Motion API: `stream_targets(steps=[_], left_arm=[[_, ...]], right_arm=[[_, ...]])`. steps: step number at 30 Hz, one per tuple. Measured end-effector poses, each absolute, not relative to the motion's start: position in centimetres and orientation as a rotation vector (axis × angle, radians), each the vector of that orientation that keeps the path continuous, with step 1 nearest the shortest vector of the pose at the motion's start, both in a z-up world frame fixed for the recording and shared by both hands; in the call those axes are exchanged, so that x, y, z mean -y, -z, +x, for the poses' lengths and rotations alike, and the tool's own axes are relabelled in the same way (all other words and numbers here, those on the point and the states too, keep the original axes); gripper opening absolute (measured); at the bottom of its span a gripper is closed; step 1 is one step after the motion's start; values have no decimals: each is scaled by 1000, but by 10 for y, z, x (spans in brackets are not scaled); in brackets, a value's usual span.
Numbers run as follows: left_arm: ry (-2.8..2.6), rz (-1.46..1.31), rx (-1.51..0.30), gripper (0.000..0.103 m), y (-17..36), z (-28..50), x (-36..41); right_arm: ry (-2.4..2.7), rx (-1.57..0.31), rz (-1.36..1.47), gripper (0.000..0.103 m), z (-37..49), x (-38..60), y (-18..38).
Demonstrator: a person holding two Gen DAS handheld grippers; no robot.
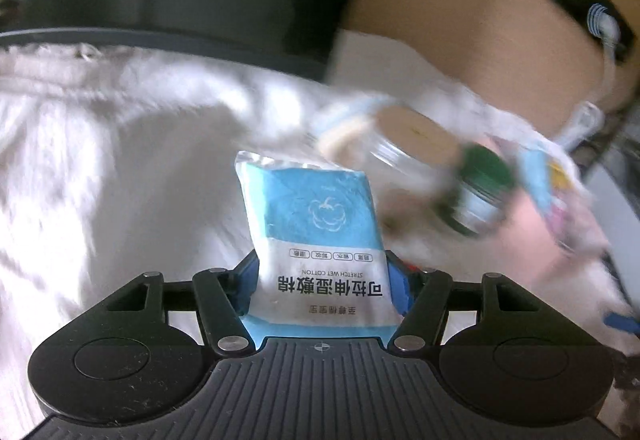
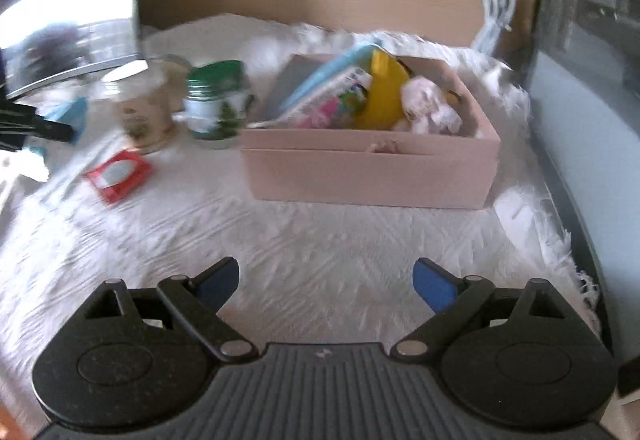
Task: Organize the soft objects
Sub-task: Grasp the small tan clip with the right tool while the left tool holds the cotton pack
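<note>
Left tongs point(image 1: 320, 280) are clamped on a blue-and-white cotton pad packet point(image 1: 316, 232), its long axis running straight out along the fingers, held above the white fluffy cloth point(image 1: 100, 159). Right tongs point(image 2: 326, 280) stand apart, holding nothing. Ahead and slightly right of the right tongs sits the pink box point(image 2: 368, 171), already holding soft things. Seemingly the packet goes there; the left tongs carry it, with two jars point(image 2: 216, 99) between.

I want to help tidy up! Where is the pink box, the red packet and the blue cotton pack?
pink box point(image 2: 368, 175), right wrist view, front wall.
red packet point(image 2: 118, 173), right wrist view, top face.
blue cotton pack point(image 1: 316, 215), left wrist view, blue panel.
</note>
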State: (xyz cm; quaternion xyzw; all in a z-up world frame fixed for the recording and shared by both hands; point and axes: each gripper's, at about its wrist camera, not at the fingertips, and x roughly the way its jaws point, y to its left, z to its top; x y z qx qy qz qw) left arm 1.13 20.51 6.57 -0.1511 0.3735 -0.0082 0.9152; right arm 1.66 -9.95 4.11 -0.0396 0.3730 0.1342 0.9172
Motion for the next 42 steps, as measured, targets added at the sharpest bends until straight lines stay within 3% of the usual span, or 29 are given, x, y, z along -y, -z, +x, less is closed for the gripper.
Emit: stream_targets(steps=[7, 18, 30, 40, 42], left_arm=[[176, -297, -871, 68, -52, 1, -127], [135, -167, -985, 68, -37, 1, -79], [139, -177, -993, 68, -32, 1, -83], [163, -194, -969, 68, -30, -6, -87], [163, -212, -955, 68, -29, -8, -88]], right_arm=[[-444, -865, -124, 95, -23, 77, -34], [-288, -764, -332, 95, -33, 63, -24], [-322, -780, -59, 94, -18, 78, -40], [-316, -823, -94, 73, -4, 50, -15], [-312, -814, -94, 62, -4, 50, -16]])
